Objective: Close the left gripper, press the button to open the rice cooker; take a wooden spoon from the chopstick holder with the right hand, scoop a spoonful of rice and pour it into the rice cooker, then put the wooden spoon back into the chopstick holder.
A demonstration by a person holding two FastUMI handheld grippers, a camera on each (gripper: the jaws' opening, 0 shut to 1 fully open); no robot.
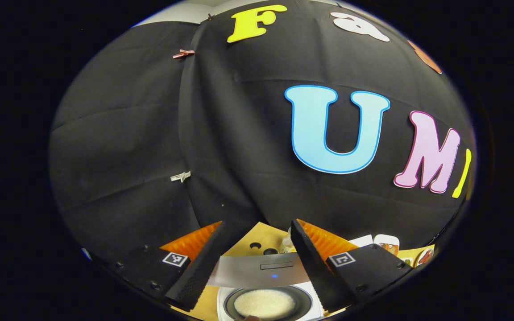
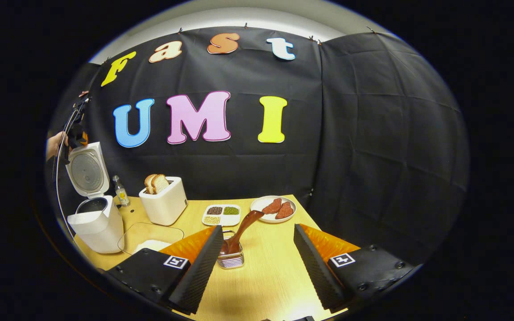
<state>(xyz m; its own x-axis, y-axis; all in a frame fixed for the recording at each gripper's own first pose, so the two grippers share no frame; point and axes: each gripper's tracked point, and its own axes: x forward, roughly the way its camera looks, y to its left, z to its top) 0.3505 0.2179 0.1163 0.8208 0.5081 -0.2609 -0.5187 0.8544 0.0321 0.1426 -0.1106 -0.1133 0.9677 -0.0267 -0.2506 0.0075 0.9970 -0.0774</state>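
Observation:
The white rice cooker stands at the table's left with its lid swung up. In the left gripper view my left gripper hangs open above it. Below its fingers show the lid's grey edge and the inner pot with white rice. A hand holds that left gripper over the lid. The wooden spoon leans in the wire chopstick holder. My right gripper is open, and the holder sits between its fingers, close to the left one, untouched.
A clear container with white rice lies beside the cooker. Behind it stand a small bottle and a white toaster with bread. A divided dish of grains and a plate of meat slices sit at the back.

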